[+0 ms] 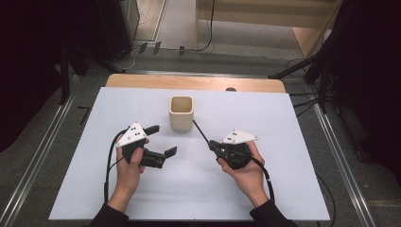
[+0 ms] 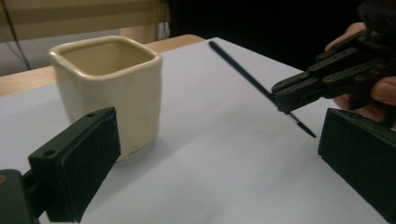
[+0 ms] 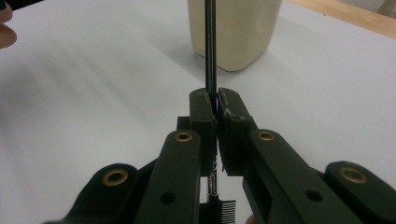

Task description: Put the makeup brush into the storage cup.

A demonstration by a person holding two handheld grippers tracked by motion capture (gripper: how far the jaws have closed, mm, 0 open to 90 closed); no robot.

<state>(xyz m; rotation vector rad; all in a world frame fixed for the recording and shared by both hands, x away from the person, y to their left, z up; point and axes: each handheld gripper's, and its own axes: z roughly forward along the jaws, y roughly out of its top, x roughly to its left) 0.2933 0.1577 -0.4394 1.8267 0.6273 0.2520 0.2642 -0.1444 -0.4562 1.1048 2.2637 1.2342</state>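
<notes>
White sheeting covered the table [image 1: 142, 198], with a cream, square-mouthed ceramic cup [image 1: 181, 113] standing near its far middle. Right gripper [image 1: 215, 145] had its jaws clamped on a thin black stick [image 1: 200, 132], tip aimed toward the cup, probably to drop it inside. Left gripper [image 1: 161, 140] hovered beside the cup with jaws apart, open tabletop all around.

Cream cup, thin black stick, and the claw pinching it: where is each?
Cream cup [image 1: 181, 118], high view, front wall.
Thin black stick [image 2: 243, 74], left gripper view, mid-shaft.
Right gripper [image 3: 216, 100], right gripper view, between its closed tips.
</notes>
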